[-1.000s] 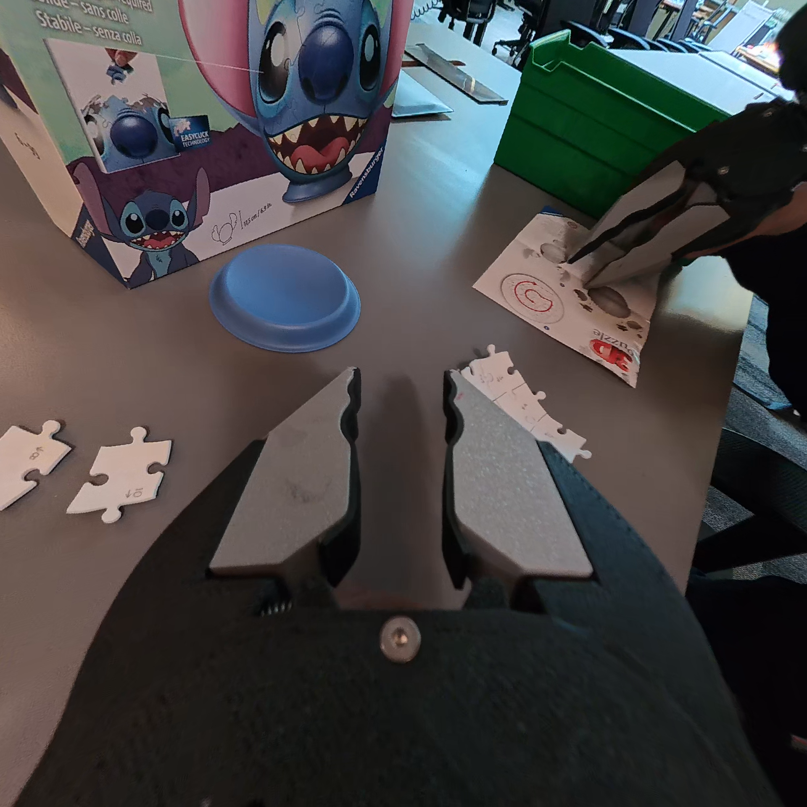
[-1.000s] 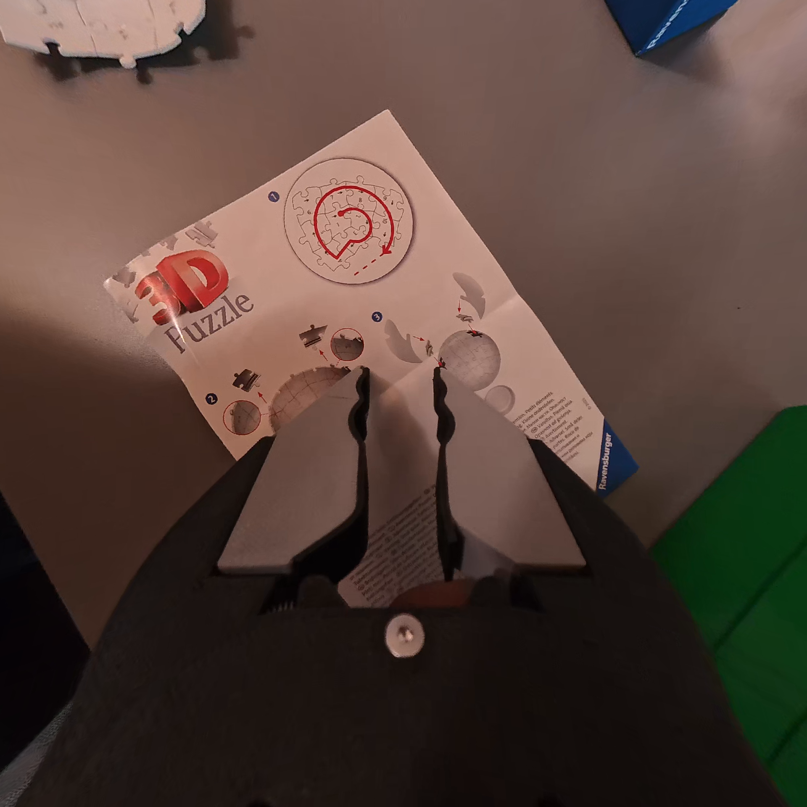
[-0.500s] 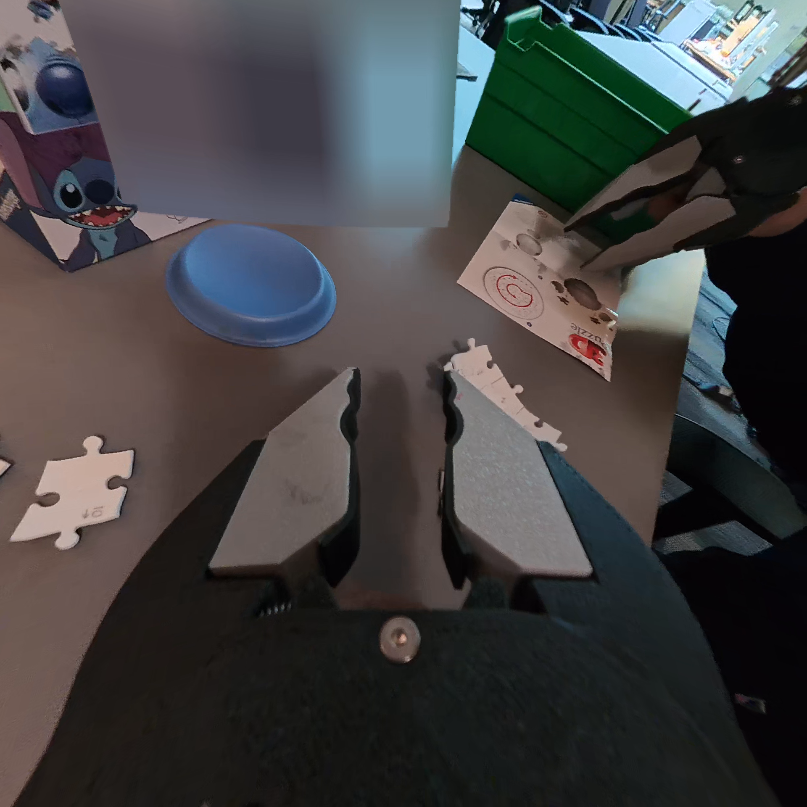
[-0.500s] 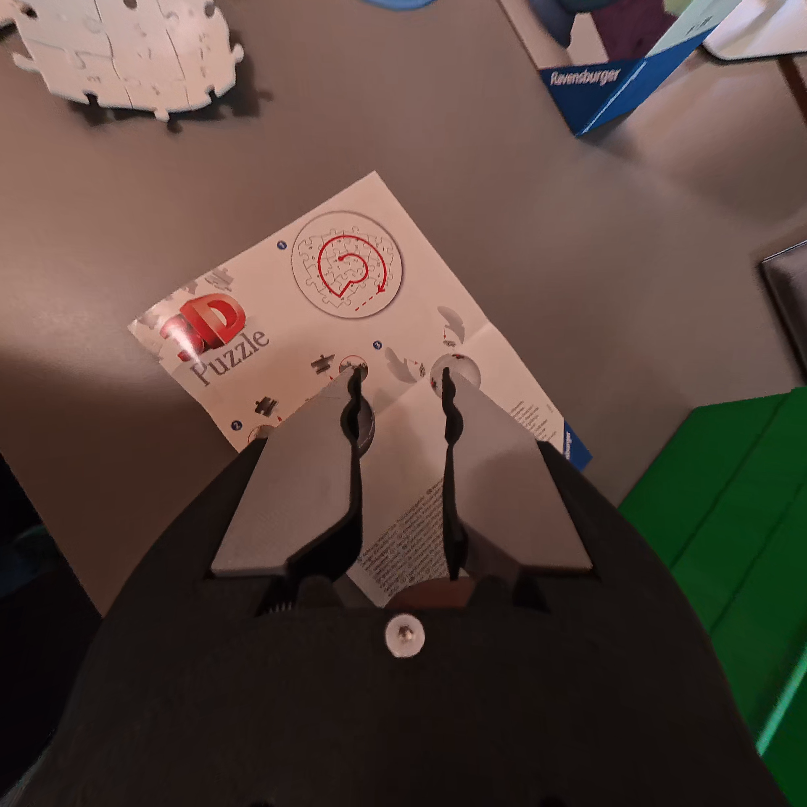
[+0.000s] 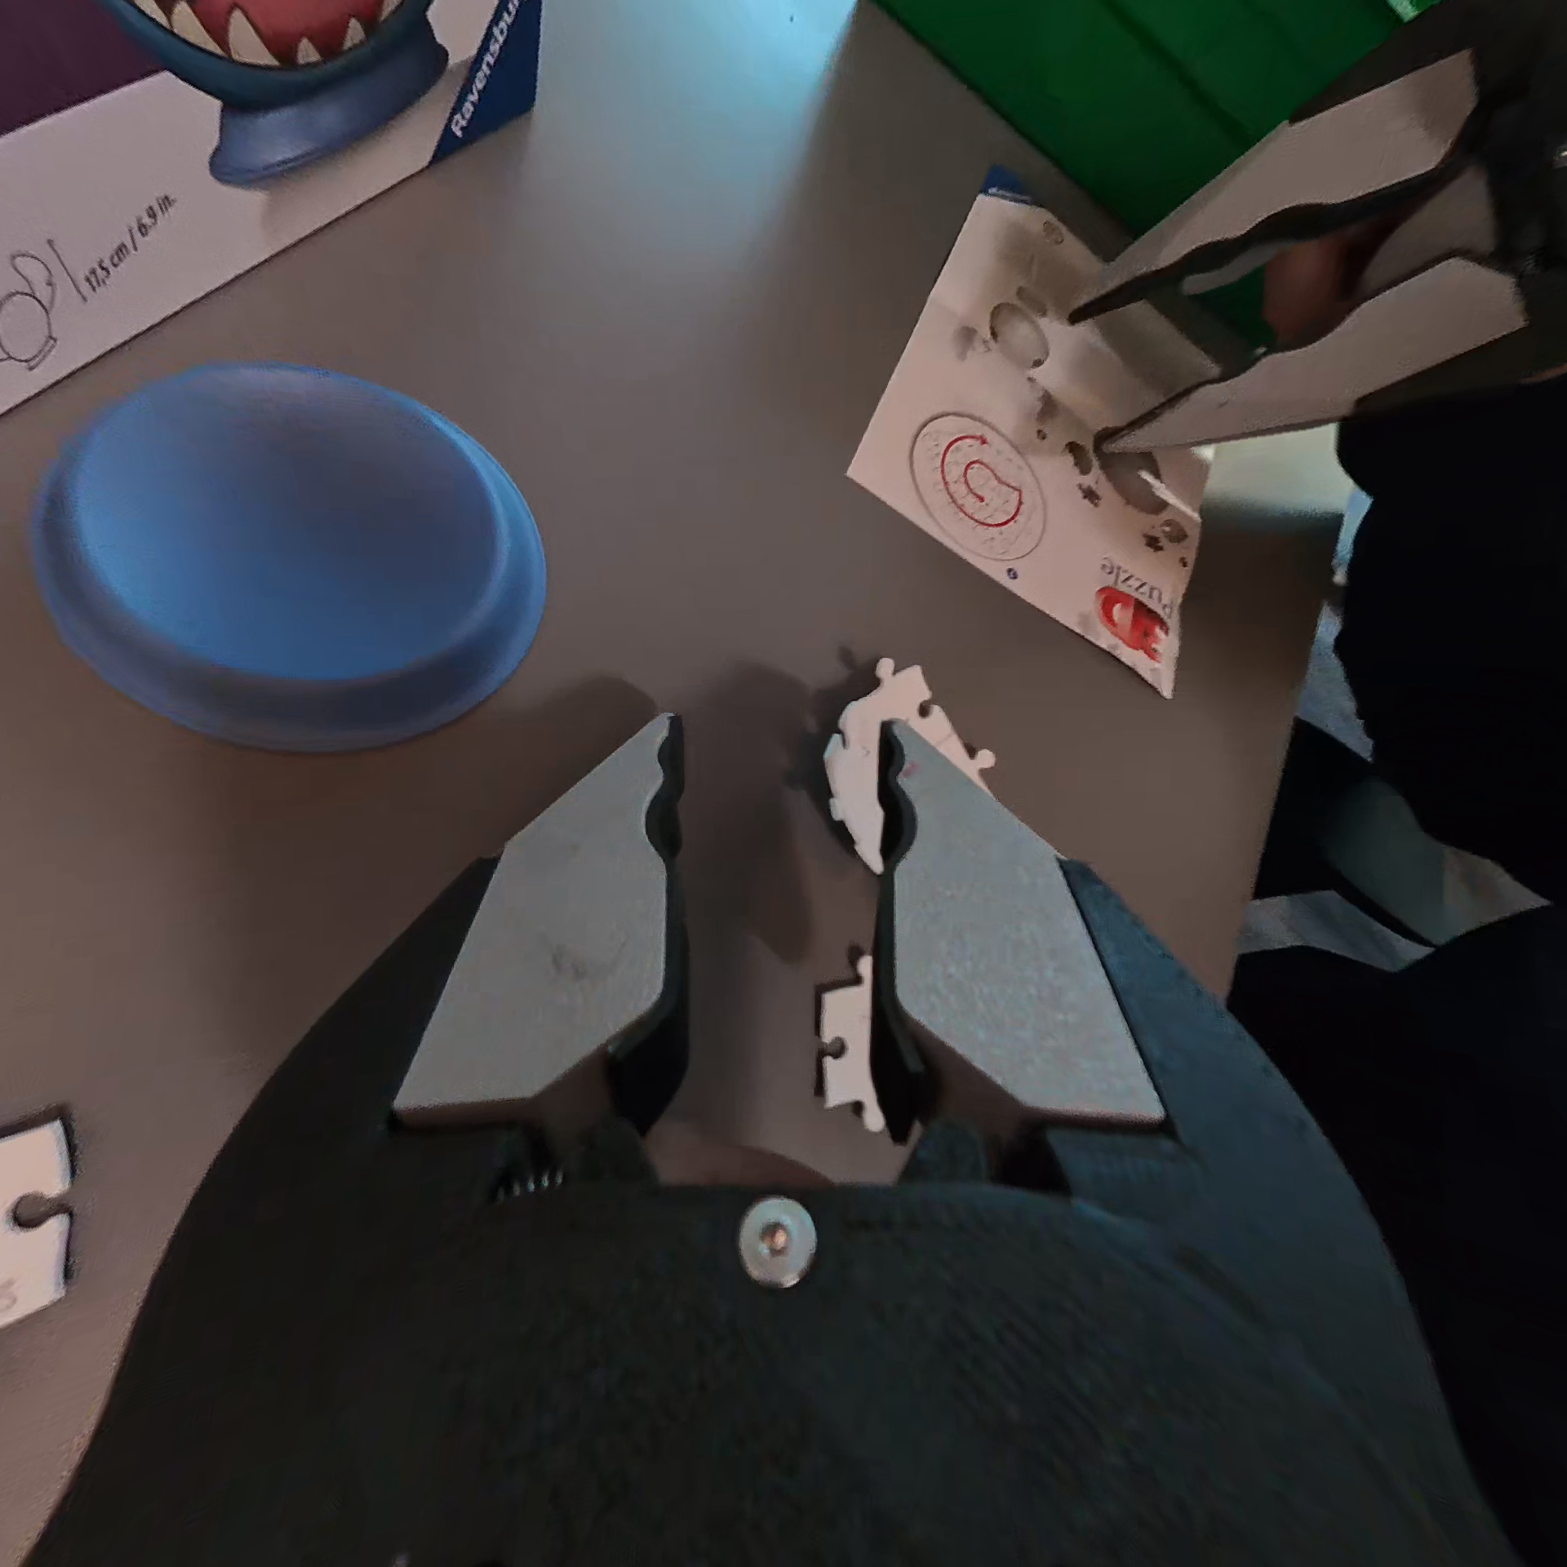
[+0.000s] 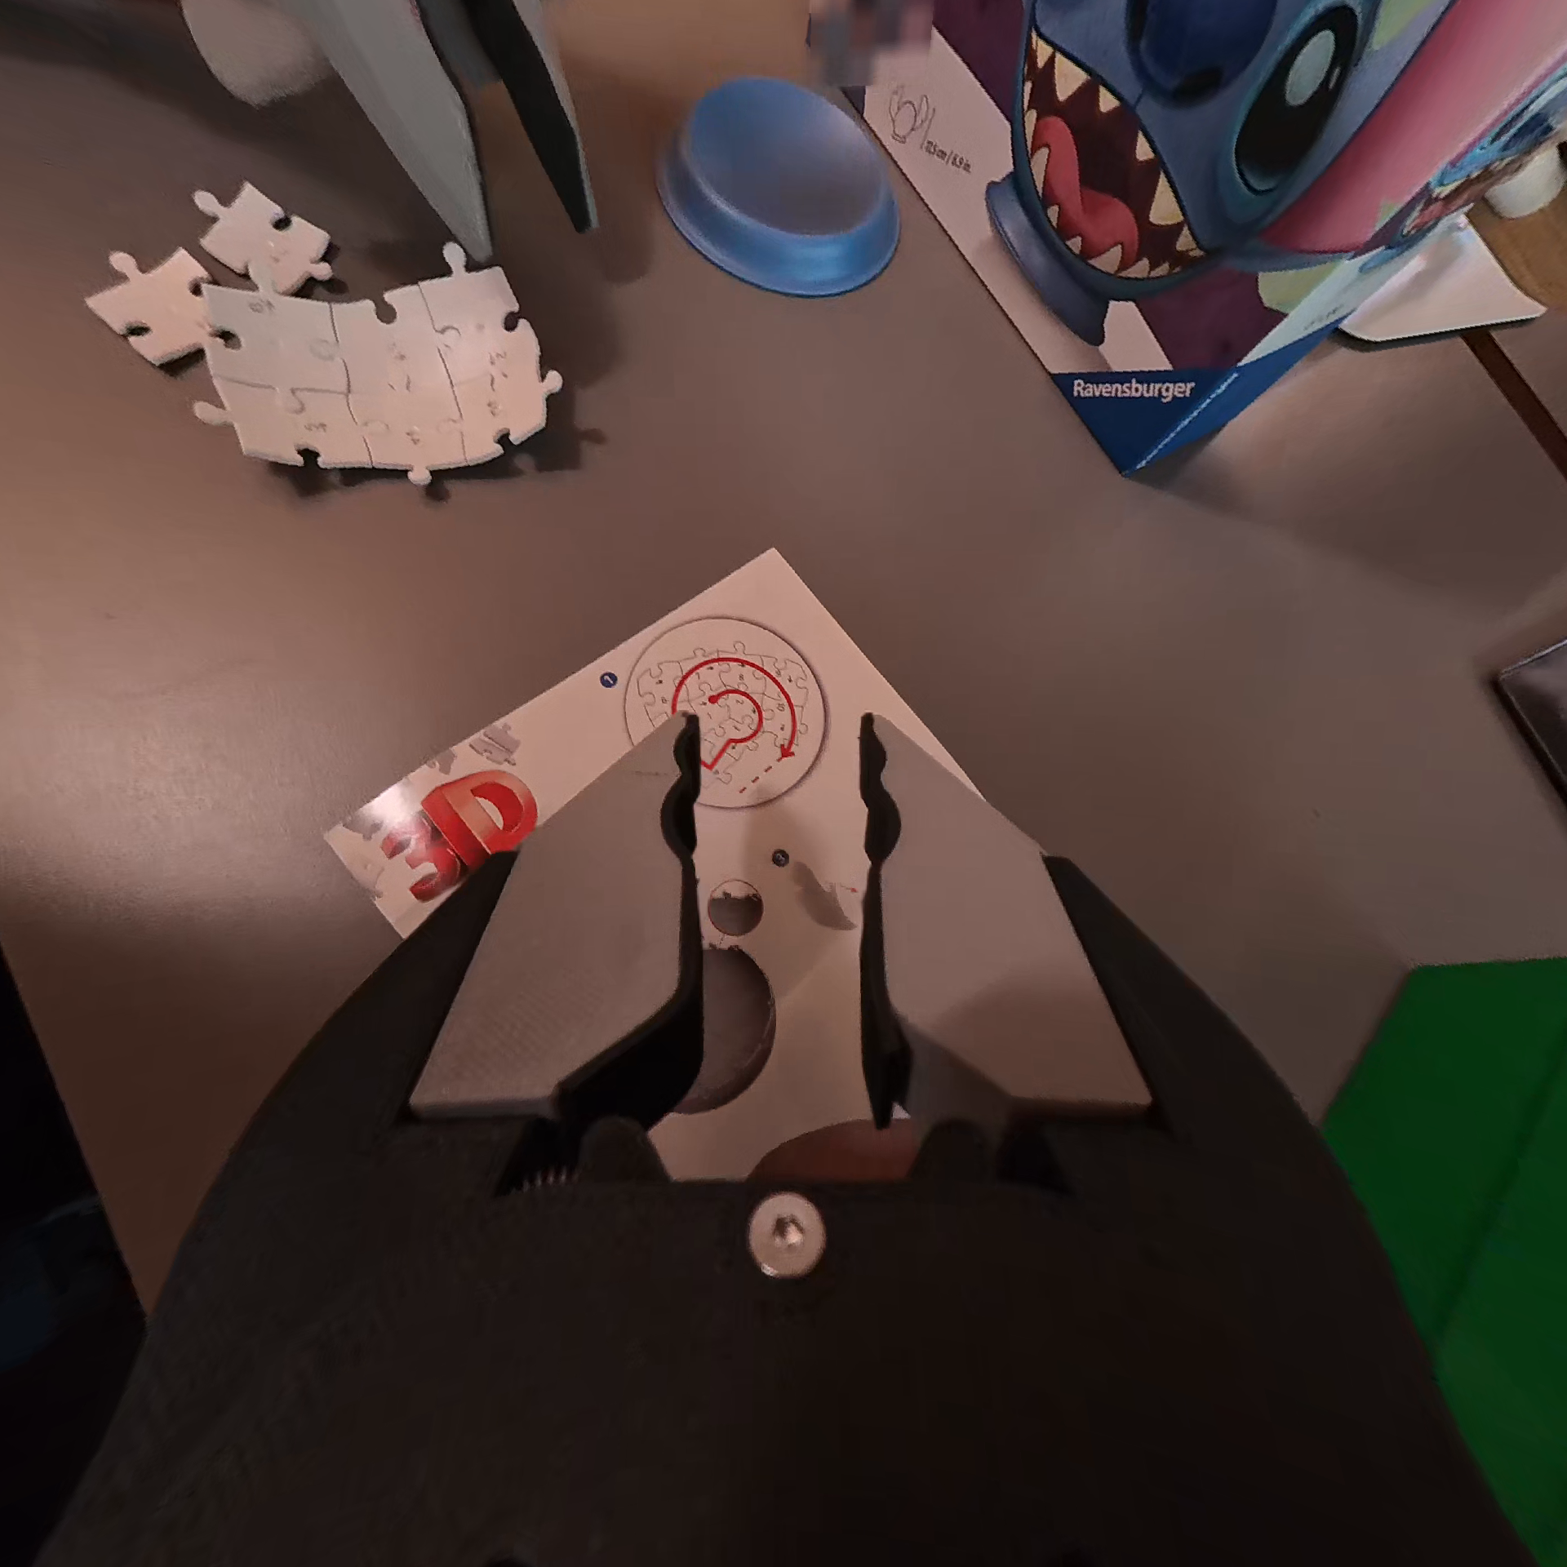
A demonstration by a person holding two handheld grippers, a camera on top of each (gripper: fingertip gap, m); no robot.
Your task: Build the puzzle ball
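Observation:
My left gripper (image 5: 778,733) is open and empty, low over the grey table. Its right finger covers part of a white, curved patch of joined puzzle pieces (image 5: 861,755). In the right wrist view the patch (image 6: 373,381) lies at the upper left, with the left gripper (image 6: 534,236) just behind it and two loose pieces (image 6: 153,305) beside it. My right gripper (image 6: 776,725) is open and empty above the instruction sheet (image 6: 780,848). It also shows in the left wrist view (image 5: 1088,377), over the sheet (image 5: 975,475). The blue round stand (image 5: 280,551) sits at the left.
The printed puzzle box (image 6: 1229,212) stands behind the stand (image 6: 780,186). A green bin (image 5: 1102,85) sits at the table's far right, beside the sheet. One loose white piece (image 5: 34,1204) lies at the left edge. The table's edge runs close on the right. Some 15 centimetres of space lies between my two pairs of fingers. Between my left fingertips and the loose white piece (image 5: 34,1204) there is roughly 12 centimetres.
My left gripper has moved forward, right and down over the joined patch. My right gripper has risen and tilted up from the sheet, and its jaws have opened slightly wider.

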